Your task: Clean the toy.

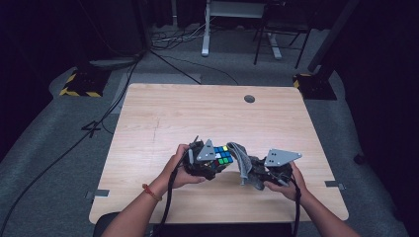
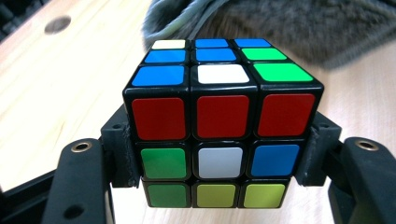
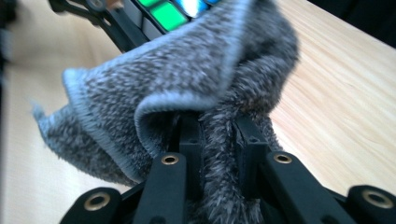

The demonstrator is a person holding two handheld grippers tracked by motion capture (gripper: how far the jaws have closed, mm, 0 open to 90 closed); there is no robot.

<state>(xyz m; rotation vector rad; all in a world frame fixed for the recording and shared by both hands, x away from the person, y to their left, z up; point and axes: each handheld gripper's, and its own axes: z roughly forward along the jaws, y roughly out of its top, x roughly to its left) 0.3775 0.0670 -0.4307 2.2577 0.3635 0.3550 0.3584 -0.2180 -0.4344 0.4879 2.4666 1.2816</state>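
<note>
A scrambled puzzle cube (image 2: 219,126) with red, blue, green, white and yellow stickers sits clamped between the black jaws of my left gripper (image 2: 219,158). In the high view the cube (image 1: 222,157) is held just above the table, left of centre, with the left gripper (image 1: 210,160) around it. My right gripper (image 3: 219,144) is shut on a fold of a grey fuzzy cloth (image 3: 187,84). The cloth (image 1: 242,160) hangs between the two grippers and reaches up against the cube's far side. The right gripper (image 1: 259,173) is to the right of the cube.
The light wooden table (image 1: 197,113) has a round cable hole (image 1: 249,98) near its far edge. Beyond the table, cables and desk legs (image 1: 205,34) stand on a grey floor. A person's forearms come in from the near edge.
</note>
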